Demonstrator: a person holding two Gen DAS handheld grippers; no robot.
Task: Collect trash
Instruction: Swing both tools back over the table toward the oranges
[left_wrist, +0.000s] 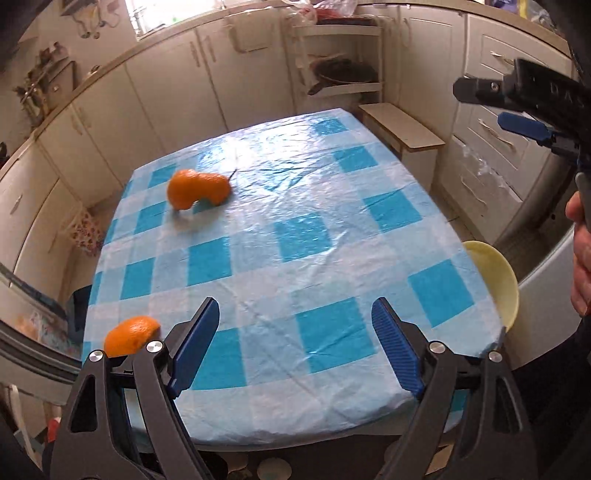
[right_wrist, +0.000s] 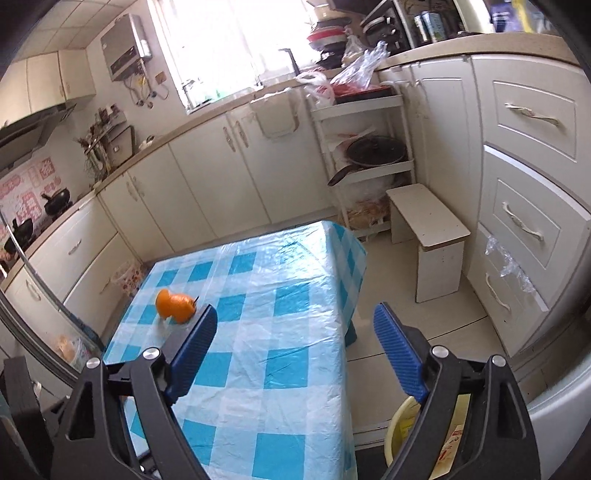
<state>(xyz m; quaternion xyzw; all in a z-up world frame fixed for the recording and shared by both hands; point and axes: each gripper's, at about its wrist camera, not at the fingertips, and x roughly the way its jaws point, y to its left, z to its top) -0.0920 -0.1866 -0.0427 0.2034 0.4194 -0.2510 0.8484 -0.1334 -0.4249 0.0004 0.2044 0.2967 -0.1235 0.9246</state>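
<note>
1. The left hand-held gripper (left_wrist: 295, 347) is seen low in the left wrist view, its blue pads spread wide apart with nothing between them but checked cloth.
2. The counter (left_wrist: 332, 206), draped in a blue-and-white checked plastic cloth, fills the middle of that frame.
3. A curled piece of orange peel (left_wrist: 197, 194) is spotted left of centre on the counter, well apart from the open jaws.
4. A second piece of orange peel (left_wrist: 131, 334) is caught at the lower left, at the counter's near-left corner, just beside the gripper's left arm; whether it touches the arm cannot be told.
5. A pale yellow bowl (left_wrist: 493, 280) is seen past the counter's right edge, at the right of the frame.
6. The right hand-held gripper (left_wrist: 517, 107) is glimpsed in the upper right of the left wrist view, held off the counter, with a person's hand (left_wrist: 581, 258) at the right edge.
7. In the right wrist view, the right hand-held gripper (right_wrist: 295, 347) is shown with its pads wide apart too, and nothing is gripped.
8. There the counter (right_wrist: 258, 295) is seen at lower centre, the curled orange peel (right_wrist: 173, 302) lying at its left part, just above the left blue pad in the picture.
9. The yellow bowl (right_wrist: 397, 432) is partly hidden behind the right jaw at the lower right; something pale with red print lies in it, too hidden to name.
</note>
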